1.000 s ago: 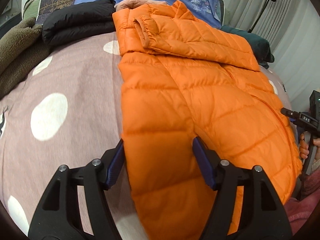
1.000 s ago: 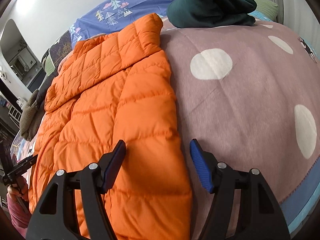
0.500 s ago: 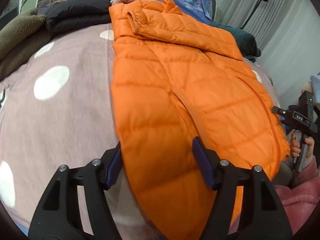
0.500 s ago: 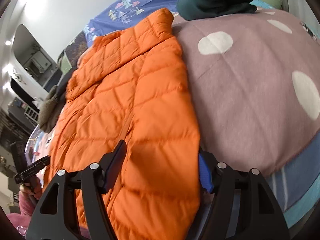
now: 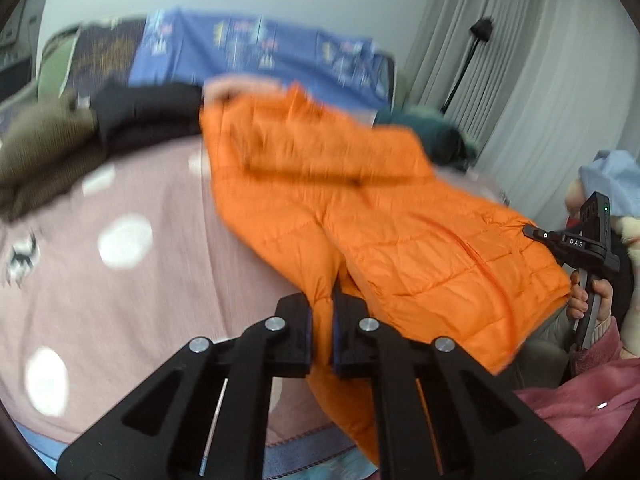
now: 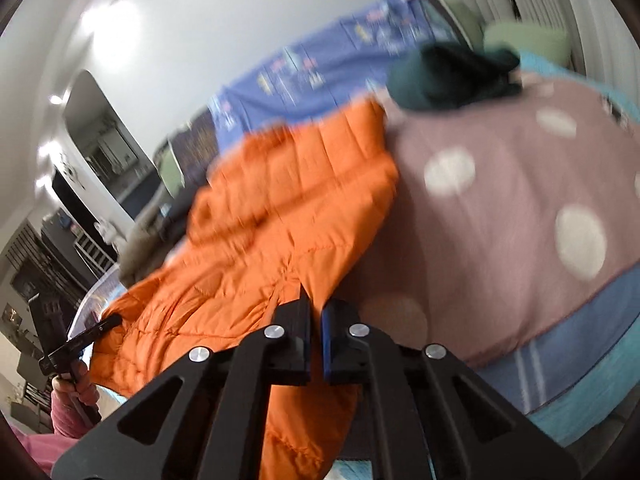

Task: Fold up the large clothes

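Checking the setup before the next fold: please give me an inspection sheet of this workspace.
Surface: pink dotted blanket over the bed.
Job's things: orange puffer jacket, its near hem lifted at both corners.
Clutter: black garment, olive garment, dark green garment at the far end.
Grippers: left gripper and right gripper have just closed, each shut on the jacket's hem.
Cables: nothing seen.
Surroundings: patterned blue pillows, curtains, floor lamp.

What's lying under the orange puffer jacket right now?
The orange puffer jacket rests on the mauve polka-dot blanket; both grippers pinch its hem. Anything beneath its middle is covered.
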A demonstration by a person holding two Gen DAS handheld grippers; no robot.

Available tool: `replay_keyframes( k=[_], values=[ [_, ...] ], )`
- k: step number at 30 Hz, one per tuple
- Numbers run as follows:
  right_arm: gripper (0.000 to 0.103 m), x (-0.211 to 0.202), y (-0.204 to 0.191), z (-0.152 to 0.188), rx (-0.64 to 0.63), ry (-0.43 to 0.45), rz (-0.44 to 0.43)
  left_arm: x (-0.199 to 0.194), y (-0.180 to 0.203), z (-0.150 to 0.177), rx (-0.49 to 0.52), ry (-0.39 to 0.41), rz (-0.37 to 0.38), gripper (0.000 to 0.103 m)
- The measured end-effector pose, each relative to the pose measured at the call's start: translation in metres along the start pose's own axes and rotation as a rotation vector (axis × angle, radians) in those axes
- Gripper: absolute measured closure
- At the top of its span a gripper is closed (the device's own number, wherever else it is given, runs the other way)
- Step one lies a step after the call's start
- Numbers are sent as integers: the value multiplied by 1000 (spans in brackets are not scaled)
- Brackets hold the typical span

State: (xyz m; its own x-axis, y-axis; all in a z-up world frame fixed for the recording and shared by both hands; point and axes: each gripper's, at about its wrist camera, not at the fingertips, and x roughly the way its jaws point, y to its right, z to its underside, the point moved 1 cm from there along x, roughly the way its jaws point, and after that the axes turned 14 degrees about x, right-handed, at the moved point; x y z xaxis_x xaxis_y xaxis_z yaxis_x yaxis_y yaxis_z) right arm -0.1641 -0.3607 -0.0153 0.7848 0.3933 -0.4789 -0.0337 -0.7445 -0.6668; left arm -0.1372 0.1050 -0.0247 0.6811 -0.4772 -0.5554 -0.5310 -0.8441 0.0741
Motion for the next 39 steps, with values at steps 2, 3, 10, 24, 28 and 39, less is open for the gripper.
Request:
replay_keyframes(
  k=[2, 3, 10, 24, 28, 39],
  values=[
    [99, -17, -9, -8, -20, 43, -29, -24, 6, -12, 21, 76, -5, 97],
    [100, -28, -15, -12, -33, 69, -40, -33, 8, -16, 33, 100, -13, 97],
    [99, -51, -35, -31, -77, 146, -84, -69, 17, -41, 77, 197, -64, 97],
    [98, 82, -17, -66, -100, 113, 165, 47, -35, -69, 49, 25, -158, 93],
    [96, 108, -4, -68, -81, 73, 179, 88, -54, -65, 18, -52, -181, 90],
    [43, 81, -9, -75, -100, 166, 191, 107, -61, -55, -22, -87, -185, 73]
  ],
)
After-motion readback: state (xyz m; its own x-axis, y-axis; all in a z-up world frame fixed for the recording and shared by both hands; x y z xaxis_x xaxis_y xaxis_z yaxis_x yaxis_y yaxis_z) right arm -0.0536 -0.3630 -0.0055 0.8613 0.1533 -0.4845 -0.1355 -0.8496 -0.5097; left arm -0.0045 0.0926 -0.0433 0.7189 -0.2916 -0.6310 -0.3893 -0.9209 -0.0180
